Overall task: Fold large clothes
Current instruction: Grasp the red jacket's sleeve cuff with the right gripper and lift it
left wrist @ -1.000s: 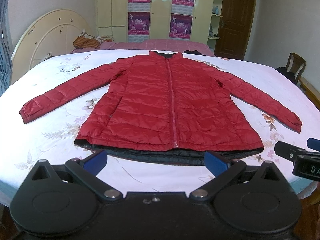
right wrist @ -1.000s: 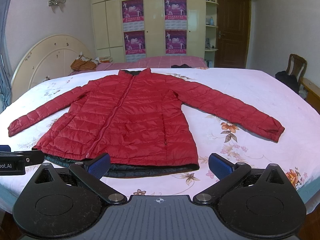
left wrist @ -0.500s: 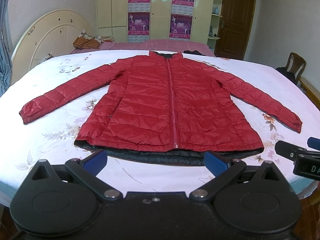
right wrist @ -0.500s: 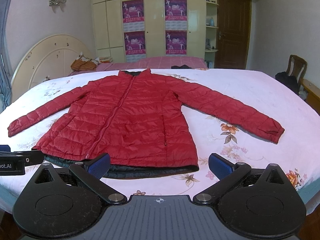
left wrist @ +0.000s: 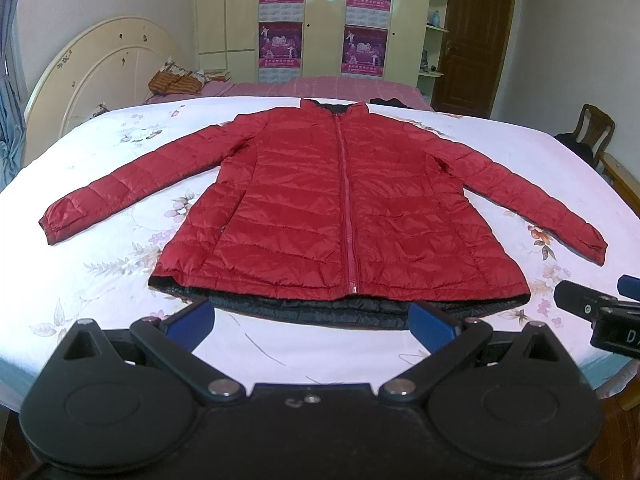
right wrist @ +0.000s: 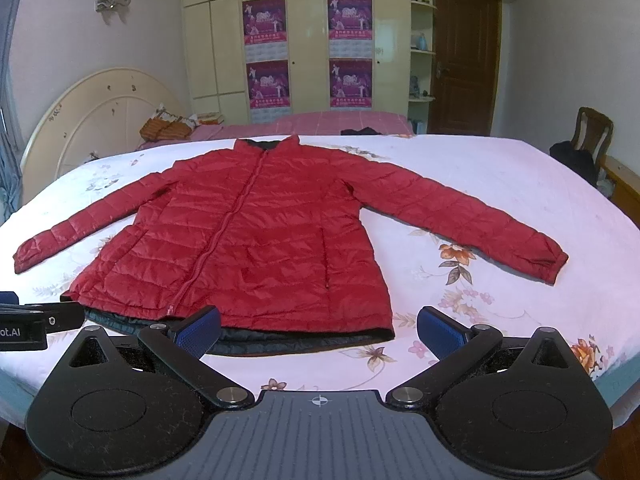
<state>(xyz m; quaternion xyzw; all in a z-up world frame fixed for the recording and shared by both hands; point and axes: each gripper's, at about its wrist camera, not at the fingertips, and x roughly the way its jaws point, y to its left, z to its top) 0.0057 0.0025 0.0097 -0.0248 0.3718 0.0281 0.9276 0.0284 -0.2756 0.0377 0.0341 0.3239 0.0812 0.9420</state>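
A red quilted jacket (left wrist: 336,208) with a black lining lies flat on the bed, zipped, front up, both sleeves spread out to the sides. It also shows in the right wrist view (right wrist: 248,248). My left gripper (left wrist: 312,324) is open and empty, just short of the black hem at the near edge. My right gripper (right wrist: 318,330) is open and empty, near the hem's right corner. Each gripper shows at the edge of the other's view.
The bed has a white floral sheet (left wrist: 100,184) and a cream headboard (left wrist: 100,68) at the left. A pink blanket (right wrist: 340,122) lies at the far side. A wooden chair (right wrist: 592,140) with dark cloth stands at the right. Wardrobes and a door are behind.
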